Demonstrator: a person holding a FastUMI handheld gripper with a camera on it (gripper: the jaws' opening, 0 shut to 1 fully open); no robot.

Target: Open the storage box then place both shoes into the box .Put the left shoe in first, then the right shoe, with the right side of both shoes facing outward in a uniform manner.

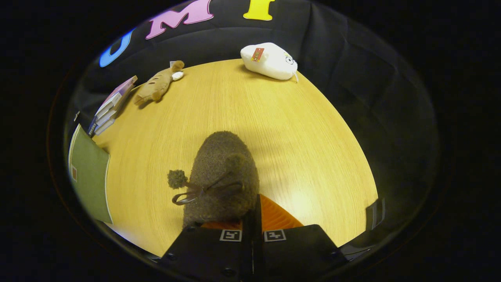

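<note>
Jaws are sitting pressed together, clenched on the near rim of the fuzzy brown shoe (223, 176); shoe is stretching ahead of them over the wooden surface (242, 105), toe pointing away, bow and pompom showing.

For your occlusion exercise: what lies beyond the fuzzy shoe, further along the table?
Past the fuzzy shoe, pinched by the gripper, lies bare table, then a white plush toy. The tabletop beneath the shoe is hidden.

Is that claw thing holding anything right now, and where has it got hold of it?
Yes: the gripper is shut on the fuzzy brown shoe, pinching its back rim at the heel, with the toe pointing away over the table.
</note>
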